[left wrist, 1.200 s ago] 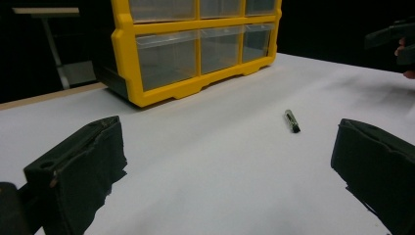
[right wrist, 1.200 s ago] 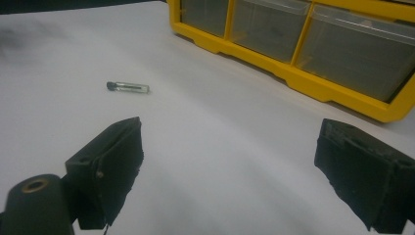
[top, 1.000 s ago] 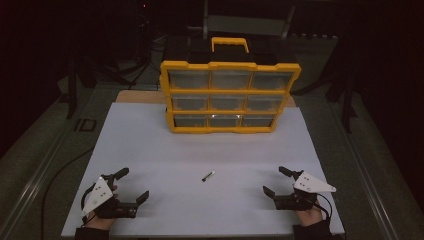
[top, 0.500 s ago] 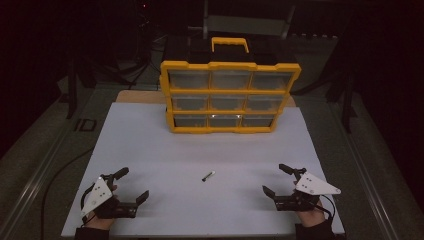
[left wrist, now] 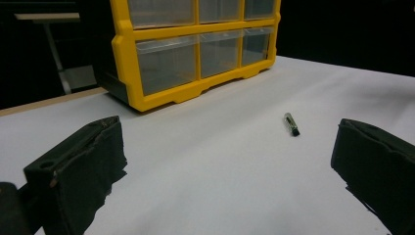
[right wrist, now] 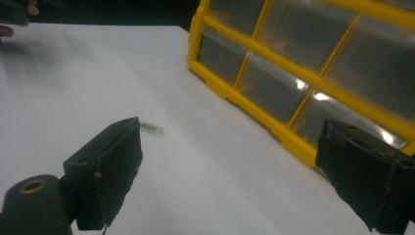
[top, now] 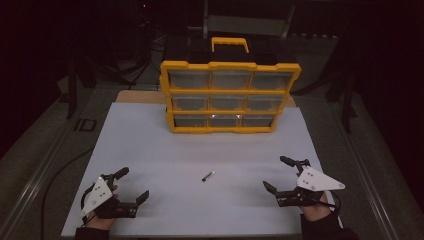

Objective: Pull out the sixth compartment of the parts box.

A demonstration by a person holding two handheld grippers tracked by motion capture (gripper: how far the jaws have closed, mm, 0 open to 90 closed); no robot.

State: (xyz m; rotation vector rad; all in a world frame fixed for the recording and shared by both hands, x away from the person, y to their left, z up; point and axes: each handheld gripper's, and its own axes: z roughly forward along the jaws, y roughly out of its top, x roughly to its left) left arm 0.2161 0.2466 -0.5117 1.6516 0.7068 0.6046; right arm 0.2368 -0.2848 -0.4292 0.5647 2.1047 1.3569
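A yellow drawer cabinet (top: 230, 97) with clear drawers and a carry handle stands at the far middle of the white table (top: 150, 145). A small dark pen-like cylinder (top: 208, 175) lies on the table's middle, in front of the cabinet; it is also the small cylinder (left wrist: 291, 123) in the left gripper view and the small cylinder (right wrist: 151, 129) in the right gripper view. My left gripper (top: 133, 185) rests at the near left, open and empty. My right gripper (top: 278, 174) sits at the near right, open and empty. Both stand well apart from the cylinder.
The cabinet (left wrist: 195, 54) rises beyond the left jaws, and the cabinet (right wrist: 313, 73) stands close ahead of the right jaws. The table's near edge (top: 200, 234) runs just below both hands. Dark floor and stands surround the table.
The right gripper has shifted slightly to the right and toward the near edge. The left gripper and the cylinder have stayed put.
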